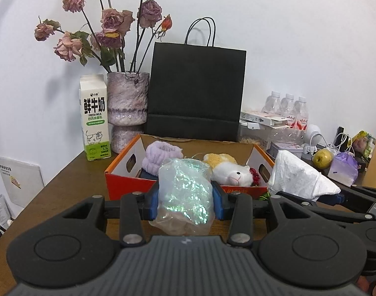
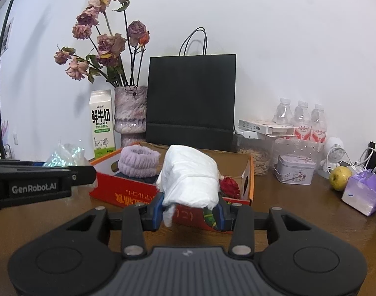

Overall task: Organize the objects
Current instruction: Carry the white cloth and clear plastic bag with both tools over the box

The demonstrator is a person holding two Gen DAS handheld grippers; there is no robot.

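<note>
Holding soft, light loads: your left claw pinches the crinkly iridescent bag mid-body, your right claw the squashy white bundle.

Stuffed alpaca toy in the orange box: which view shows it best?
Left wrist view: the stuffed alpaca toy lies in the orange box, face visible. In the right wrist view the white bundle in the right hand-held gripper hides it.

box orange-red | paper bag black | headband lilac
</note>
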